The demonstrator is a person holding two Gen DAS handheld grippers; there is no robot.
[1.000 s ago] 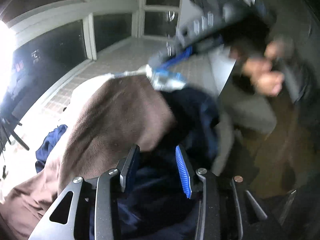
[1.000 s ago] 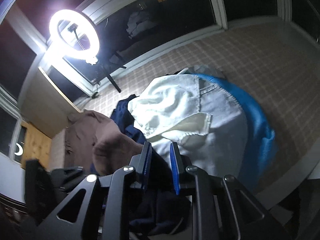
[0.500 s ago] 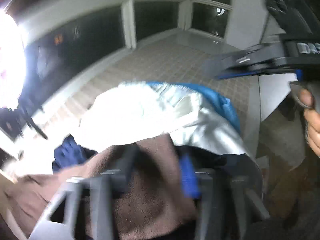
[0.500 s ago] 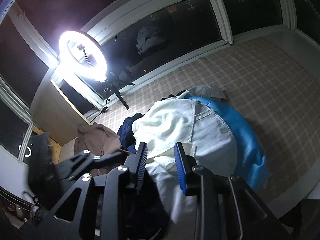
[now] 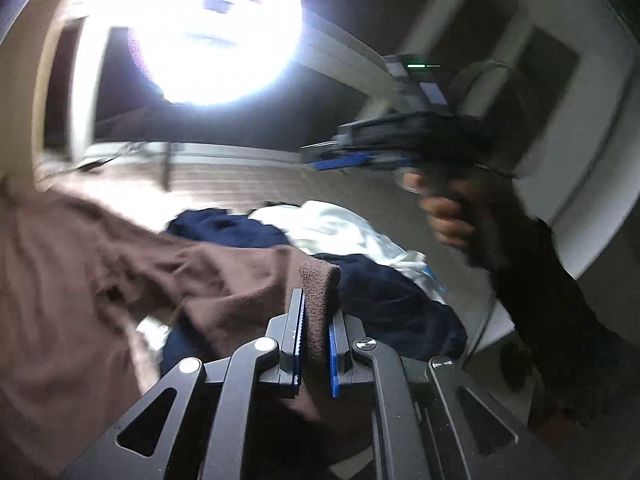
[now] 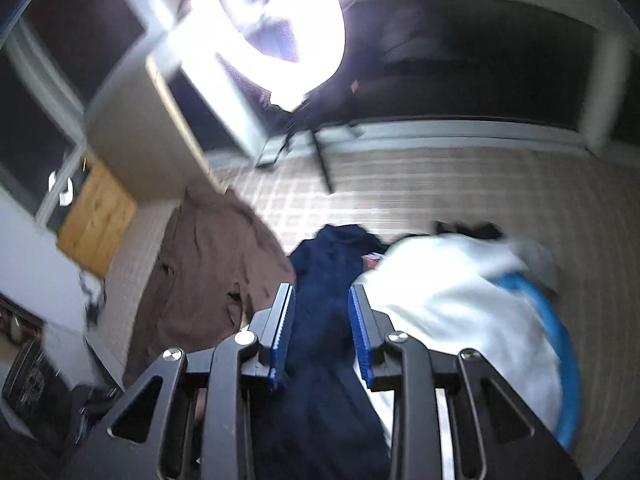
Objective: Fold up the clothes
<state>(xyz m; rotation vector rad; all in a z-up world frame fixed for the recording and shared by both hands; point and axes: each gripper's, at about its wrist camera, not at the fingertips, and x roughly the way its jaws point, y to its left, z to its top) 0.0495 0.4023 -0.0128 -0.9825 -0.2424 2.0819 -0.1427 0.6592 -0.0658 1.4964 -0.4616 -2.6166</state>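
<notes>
The left gripper is closing, and its blue pads already pinch a fold of the brown garment; a rolled edge of that cloth stands up between the two fingers. From there the brown garment stretches away to the left of the gripper, taut and creased. Just behind it lies the navy garment, and behind that a white garment with a strip of blue showing at its far edge.

The right gripper is loosened, its jaws standing apart. The navy garment runs through the gap between them, but the pads do not press on it. In the left wrist view that same gripper hovers above the white garment, gripped by the person's hand in a dark sleeve.

Seen from the right wrist, the brown garment hangs to the left of the navy one, and the white garment lies to its right, over a blue cloth. All of the pile rests on a checked beige surface. A ring light glares above the pile, in front of dark windows. Both views are smeared with motion.
</notes>
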